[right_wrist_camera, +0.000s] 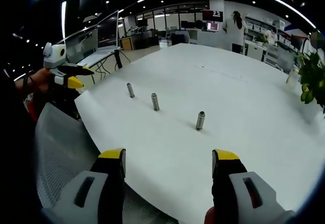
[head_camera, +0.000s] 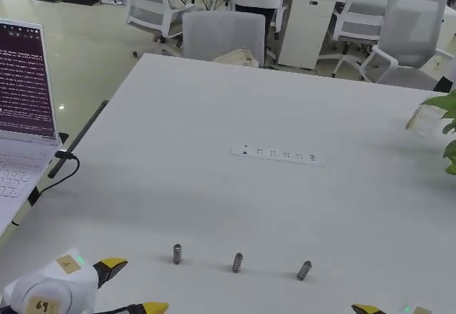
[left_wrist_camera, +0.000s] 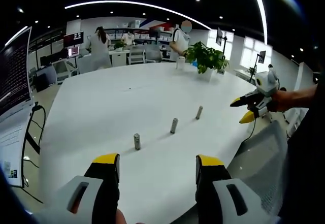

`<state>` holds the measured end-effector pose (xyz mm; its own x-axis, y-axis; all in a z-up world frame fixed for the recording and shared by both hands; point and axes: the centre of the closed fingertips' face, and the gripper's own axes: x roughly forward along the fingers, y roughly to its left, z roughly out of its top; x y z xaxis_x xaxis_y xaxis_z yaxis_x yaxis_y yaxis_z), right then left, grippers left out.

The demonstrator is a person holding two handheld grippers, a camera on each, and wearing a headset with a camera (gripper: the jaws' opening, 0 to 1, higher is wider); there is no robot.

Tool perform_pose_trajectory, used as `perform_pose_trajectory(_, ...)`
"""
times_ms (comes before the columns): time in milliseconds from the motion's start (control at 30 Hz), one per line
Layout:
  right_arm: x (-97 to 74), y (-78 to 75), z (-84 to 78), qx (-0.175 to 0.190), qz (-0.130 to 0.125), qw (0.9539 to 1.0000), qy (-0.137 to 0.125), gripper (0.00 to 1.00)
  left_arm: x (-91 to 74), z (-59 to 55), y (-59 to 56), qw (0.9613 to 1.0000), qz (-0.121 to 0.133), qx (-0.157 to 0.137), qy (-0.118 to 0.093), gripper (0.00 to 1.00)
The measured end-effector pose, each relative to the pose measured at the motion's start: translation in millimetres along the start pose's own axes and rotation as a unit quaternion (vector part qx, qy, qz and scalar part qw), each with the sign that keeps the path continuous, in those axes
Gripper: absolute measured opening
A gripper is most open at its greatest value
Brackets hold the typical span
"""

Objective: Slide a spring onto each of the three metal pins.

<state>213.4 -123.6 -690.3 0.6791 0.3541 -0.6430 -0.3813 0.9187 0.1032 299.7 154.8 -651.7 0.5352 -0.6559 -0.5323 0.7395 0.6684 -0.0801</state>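
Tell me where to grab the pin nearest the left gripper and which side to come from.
Grip the leftmost pin across its middle, over the spring coils, probably coming in level from the near table edge with the left gripper. It stands upright, apart from the other pins, so the open jaws can pass either side of its slim body.

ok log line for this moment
left gripper: open, empty | right gripper: open, empty | pins: three standing in a row on table, springs apparently on
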Motion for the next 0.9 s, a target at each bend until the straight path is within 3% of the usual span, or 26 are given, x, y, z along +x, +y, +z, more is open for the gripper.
perform_pose_trajectory(467,-7.0,3.1,-1.7,0.005,-0.010,0.9999,0.003,0.75,-7.2,-2.2,1.9,0.9998,0.014,-0.012,-0.010,0.60)
perform_pose_trajectory(900,-9.4,18.1,-17.9,0.011,-0.019,0.9996,0.018,0.79,-7.1,-18.1,-5.7,0.9998,0.009,-0.018,0.002,0.64)
